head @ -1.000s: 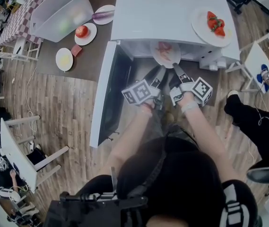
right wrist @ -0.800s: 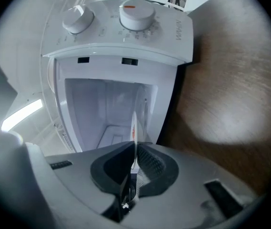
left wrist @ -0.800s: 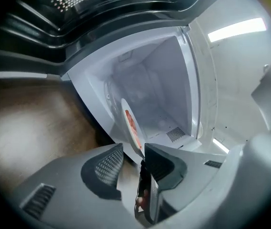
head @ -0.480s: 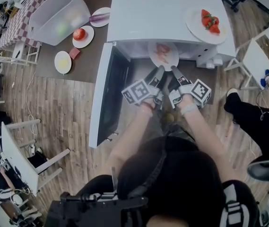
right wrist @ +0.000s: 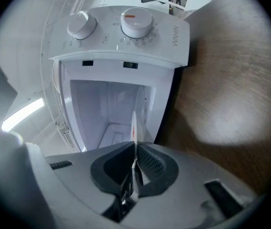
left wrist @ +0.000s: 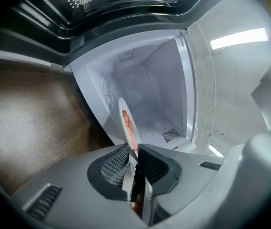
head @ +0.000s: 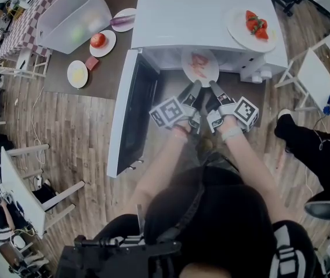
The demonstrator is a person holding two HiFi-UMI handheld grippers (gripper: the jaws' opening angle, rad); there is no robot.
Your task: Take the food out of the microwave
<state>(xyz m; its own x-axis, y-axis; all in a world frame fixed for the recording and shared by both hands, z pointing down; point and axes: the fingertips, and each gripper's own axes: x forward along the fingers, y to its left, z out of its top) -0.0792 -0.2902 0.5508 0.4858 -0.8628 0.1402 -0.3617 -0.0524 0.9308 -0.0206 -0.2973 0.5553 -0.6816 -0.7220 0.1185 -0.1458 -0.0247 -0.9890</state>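
Head view: left gripper (head: 196, 85), jaws just closing, and right gripper (head: 213, 85) pinch plate (head: 200, 66); microwave door (head: 131, 114) open leftward.

Soft, even overhead light — the microwave (head: 205, 16) top washes out near white. In both gripper views the edges round it curve and darken to black; the near foreground blurs.

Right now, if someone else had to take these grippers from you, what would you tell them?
Left gripper: jaws have just been closing on the near rim of the plate.
Right gripper: shut on the same rim beside it.
The plate with the food sits in the open mouth of the microwave; door swung wide.
Done: door open, plate gripped.
To do: draw the plate out level and set it down.
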